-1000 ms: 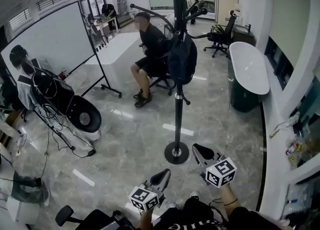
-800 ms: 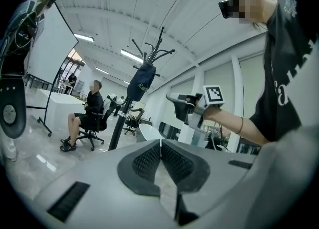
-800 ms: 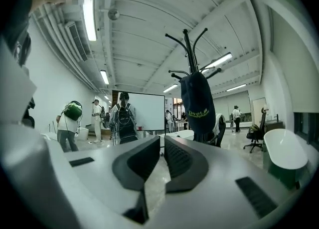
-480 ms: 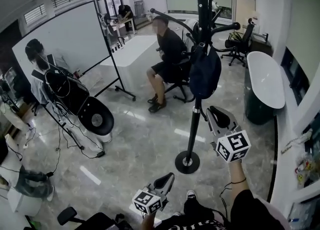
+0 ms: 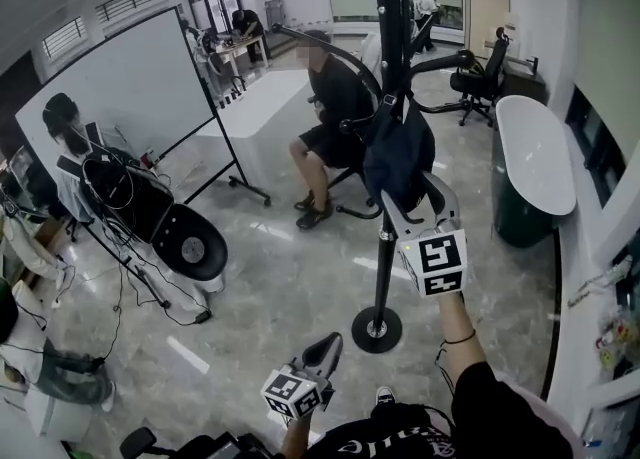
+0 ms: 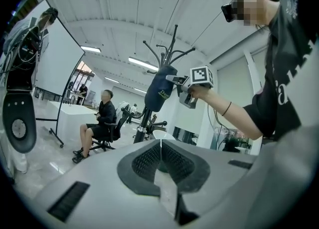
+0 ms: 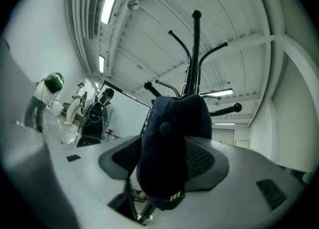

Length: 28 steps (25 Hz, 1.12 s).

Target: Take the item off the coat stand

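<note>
Grasp is the step in hand. The right gripper [image 5: 412, 202] is up at the cap [image 7: 172, 138]. Its jaws have just been opening and stand wide apart, and the cap hangs between them with neither pad pressing on it. The left gripper [image 5: 322, 352] sits low, well apart from the work, with its jaws together on nothing.

Procedure, as judged from this position:
- Close the jaws only when the pads are level with the fuller part of the crown, not the loose lower edge, so cloth is caught on both sides.
- Keep the pole of the coat stand [image 5: 384, 257], which runs just beyond and below the jaws, out of the bite.
- After clamping, lift first, then draw back toward the operator. The support carrying the cap is hidden behind it, above the gripper, and the stand's arms [image 7: 224, 110] curve upward. A straight pull back would probably snag the cloth or rock the stand.

Cap: dark navy cloth, soft and slack, hanging with its crown toward the gripper. A covered button [image 7: 160, 128] shows high on the crown. A small tag [image 7: 174, 197] with yellow stripes sits at the lower edge, near the jaw roots. Pale lettering on one side is too small to read. The cloth will likely fold under the pads rather than resist them.
</note>
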### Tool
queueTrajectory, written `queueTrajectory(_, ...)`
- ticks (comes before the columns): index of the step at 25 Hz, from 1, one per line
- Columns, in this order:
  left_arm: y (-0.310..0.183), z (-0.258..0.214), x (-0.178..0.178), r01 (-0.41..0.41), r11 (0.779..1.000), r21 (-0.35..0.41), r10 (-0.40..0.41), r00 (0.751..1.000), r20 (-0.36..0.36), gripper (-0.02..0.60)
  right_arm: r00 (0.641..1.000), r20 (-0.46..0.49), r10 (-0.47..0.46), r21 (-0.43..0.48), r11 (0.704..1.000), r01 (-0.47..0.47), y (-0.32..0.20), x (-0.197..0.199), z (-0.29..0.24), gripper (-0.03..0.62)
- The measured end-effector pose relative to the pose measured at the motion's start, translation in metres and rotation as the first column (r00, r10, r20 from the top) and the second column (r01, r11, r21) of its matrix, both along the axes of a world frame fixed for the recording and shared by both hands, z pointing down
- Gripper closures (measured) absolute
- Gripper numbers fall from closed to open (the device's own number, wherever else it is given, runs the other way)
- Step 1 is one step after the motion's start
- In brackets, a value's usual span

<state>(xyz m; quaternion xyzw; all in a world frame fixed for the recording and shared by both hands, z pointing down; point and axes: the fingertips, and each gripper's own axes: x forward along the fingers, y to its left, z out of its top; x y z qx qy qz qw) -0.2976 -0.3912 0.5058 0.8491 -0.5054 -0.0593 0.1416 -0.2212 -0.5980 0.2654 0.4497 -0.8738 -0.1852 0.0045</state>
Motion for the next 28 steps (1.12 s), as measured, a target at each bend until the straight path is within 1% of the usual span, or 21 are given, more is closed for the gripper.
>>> queueTrajectory(3,-0.014,0.0,0.006,-0.004,1.0,-0.002,0.004,1.0,0.003,0.578,0.994,-0.099,0.053,0.043,0.998,-0.049,-0.015,-0.006,0.003,0.347)
queueTrajectory(5,-0.019,0.0,0.006,-0.001,1.0,-0.006,0.001,1.0,0.002,0.578,0.986,-0.143,0.085,0.066,0.995,-0.076,-0.02,-0.004,0.004,0.356)
queueTrajectory(6,-0.02,0.001,0.005,0.003,1.0,-0.008,-0.003,1.0,0.001,0.578,0.984,-0.153,0.087,0.075,0.994,-0.077,-0.021,-0.003,0.005,0.403)
queueTrajectory(7,-0.02,0.002,0.004,0.006,1.0,-0.011,-0.006,1.0,0.0,0.578,0.986,-0.152,0.075,0.076,0.995,-0.064,-0.021,-0.004,0.006,0.475)
queueTrajectory(8,-0.021,0.004,0.002,0.011,1.0,-0.014,-0.011,1.0,0.001,0.578,0.988,-0.143,0.053,0.071,0.997,-0.043,-0.021,-0.004,0.008,0.516)
queueTrajectory(9,-0.022,0.006,0.0,0.016,1.0,-0.015,-0.016,1.0,0.003,0.578,0.991,-0.129,0.032,0.063,0.998,-0.024,-0.021,-0.005,0.009,0.541)
queueTrajectory(10,-0.023,0.007,-0.002,0.023,1.0,-0.017,-0.023,1.0,0.005,0.578,0.993,-0.115,0.018,0.059,0.998,-0.011,-0.02,-0.004,0.007,0.551)
queueTrajectory(14,-0.022,0.014,-0.012,0.05,0.998,-0.025,-0.05,0.999,0.001,0.578,0.997,-0.072,0.005,0.107,0.994,0.003,0.001,0.006,-0.012,0.562)
queueTrajectory(17,-0.02,0.016,-0.017,0.055,0.998,-0.026,-0.055,0.998,-0.001,0.578,0.999,-0.022,-0.039,0.136,0.99,0.042,0.019,0.014,-0.035,0.563)
queueTrajectory(21,-0.019,0.014,-0.014,0.05,0.998,-0.036,-0.05,0.999,-0.011,0.578,0.994,0.051,-0.098,0.174,0.981,0.088,0.036,0.03,-0.076,0.563)
queueTrajectory(25,-0.01,0.013,-0.009,0.023,0.999,-0.031,-0.024,1.0,-0.013,0.578,0.995,0.018,-0.1,0.256,0.962,0.092,0.064,0.04,-0.111,0.563)
queueTrajectory(28,-0.003,0.015,-0.004,0.003,1.0,-0.025,-0.004,1.0,-0.014,0.578,0.997,-0.002,-0.079,0.294,0.953,0.076,0.08,0.049,-0.121,0.563)
